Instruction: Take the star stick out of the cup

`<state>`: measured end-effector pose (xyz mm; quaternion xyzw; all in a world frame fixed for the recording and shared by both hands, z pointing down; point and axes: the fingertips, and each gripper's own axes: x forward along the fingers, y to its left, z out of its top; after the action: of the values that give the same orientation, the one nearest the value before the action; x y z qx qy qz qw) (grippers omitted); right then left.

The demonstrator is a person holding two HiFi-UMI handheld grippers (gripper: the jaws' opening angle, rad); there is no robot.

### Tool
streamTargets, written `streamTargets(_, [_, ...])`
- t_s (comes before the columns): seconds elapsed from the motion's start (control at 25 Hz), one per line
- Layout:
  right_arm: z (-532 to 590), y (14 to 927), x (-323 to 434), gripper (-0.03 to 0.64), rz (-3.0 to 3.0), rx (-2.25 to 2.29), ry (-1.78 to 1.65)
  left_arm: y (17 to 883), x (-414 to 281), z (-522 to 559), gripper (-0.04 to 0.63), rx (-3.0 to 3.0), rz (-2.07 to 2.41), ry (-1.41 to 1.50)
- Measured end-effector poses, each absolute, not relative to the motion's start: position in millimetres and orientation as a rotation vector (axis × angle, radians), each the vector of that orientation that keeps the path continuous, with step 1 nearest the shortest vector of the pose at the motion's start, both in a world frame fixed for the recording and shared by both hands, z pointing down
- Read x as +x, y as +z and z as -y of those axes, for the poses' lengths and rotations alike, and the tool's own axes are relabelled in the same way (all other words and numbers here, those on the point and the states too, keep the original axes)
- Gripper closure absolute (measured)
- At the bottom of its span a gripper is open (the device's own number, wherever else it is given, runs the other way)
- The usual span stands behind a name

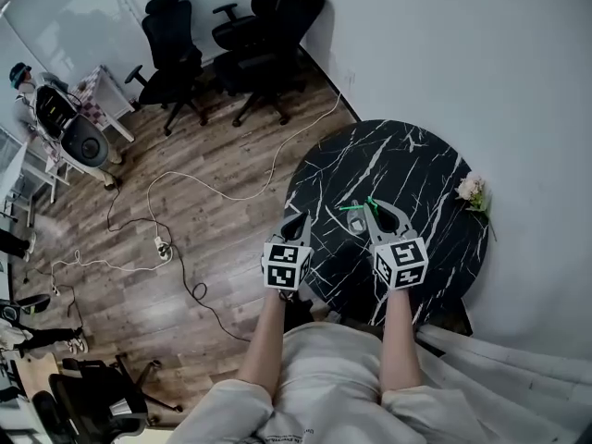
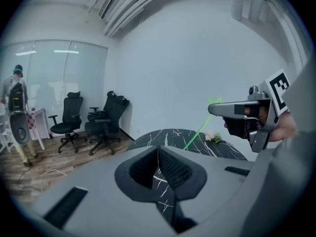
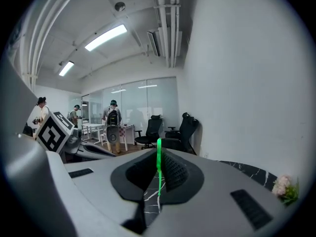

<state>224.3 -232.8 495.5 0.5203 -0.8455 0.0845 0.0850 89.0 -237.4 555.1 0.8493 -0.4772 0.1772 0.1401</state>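
Observation:
The star stick [image 3: 159,157] is a thin green stick, and my right gripper [image 3: 159,168] is shut on it, the stick standing up between the jaws. In the left gripper view the stick [image 2: 197,132] slants down to the left from the right gripper [image 2: 213,109], with its star outline at the top by the jaw tips. From the head view the right gripper [image 1: 371,208] hovers over the black marble table [image 1: 435,174]. A small grey object [image 1: 356,222] under it may be the cup; I cannot tell. My left gripper [image 1: 302,218] hangs by the table's left edge, shut and empty [image 2: 158,154].
A small bunch of pale flowers [image 1: 473,191] lies at the table's right rim by the white wall. Black office chairs [image 1: 176,54] stand on the wood floor beyond, with cables and a power strip [image 1: 163,248] to the left. People stand far off at the left [image 1: 42,100].

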Motion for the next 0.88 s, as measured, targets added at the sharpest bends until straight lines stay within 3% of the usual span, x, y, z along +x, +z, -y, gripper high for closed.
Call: streamTargets(0.88, [225.3,543.1,185.0,0.572,2.533,1.386,0.384,568.9,62.0,230.1,0.572,2.364,1.431,0.475])
